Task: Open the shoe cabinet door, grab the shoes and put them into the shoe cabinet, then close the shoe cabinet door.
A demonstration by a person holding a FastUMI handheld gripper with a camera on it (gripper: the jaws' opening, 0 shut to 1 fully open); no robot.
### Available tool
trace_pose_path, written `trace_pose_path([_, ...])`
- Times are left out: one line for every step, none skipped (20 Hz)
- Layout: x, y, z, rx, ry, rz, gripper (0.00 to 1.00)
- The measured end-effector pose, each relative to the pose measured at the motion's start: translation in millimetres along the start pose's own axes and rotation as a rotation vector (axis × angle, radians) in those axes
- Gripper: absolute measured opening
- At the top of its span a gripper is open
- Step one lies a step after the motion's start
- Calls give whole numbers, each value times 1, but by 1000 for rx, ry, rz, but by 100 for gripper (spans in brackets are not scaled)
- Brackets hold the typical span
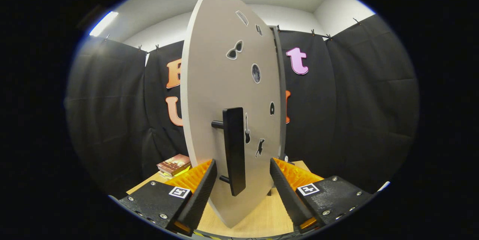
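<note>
The shoe cabinet door (pixel 220 83), a pale grey panel dotted with small stickers, stands swung out toward me and nearly edge-on. Its black bar handle (pixel 235 150) runs upright on two short posts. My gripper (pixel 243 174) is open, with the lower end of the handle between the fingers; the left finger (pixel 202 187) and right finger (pixel 286 185) both stand clear of it. The door hides the cabinet's inside.
A wooden tabletop (pixel 262 214) lies under the door and fingers. A small stack of books (pixel 174 164) rests on it beyond the left finger. Black cloth walls close the booth all around.
</note>
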State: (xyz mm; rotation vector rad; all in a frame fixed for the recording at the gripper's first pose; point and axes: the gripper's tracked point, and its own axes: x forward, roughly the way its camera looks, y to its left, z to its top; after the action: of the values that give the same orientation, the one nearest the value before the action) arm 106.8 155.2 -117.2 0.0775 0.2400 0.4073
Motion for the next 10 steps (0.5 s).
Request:
trace_pose_path([6,8,0,3,0,9,90])
trace_pose_path([10,13,-2,8,2,20,90])
trace_pose_path([17,19,-3,12,4,28,91])
trace_pose_path([27,28,-6,15,11,33,92])
trace_pose_path([37,36,-8,17,20,36,93])
trace_pose_path([48,44,-11,17,30,36,93])
trace_pose_path([59,51,-14,18,37,33,93])
trace_pose_path([68,58,-14,24,37,37,93])
trace_pose_path([79,67,-12,36,31,41,93])
trace_pose_path([92,75,-12,44,32,45,93])
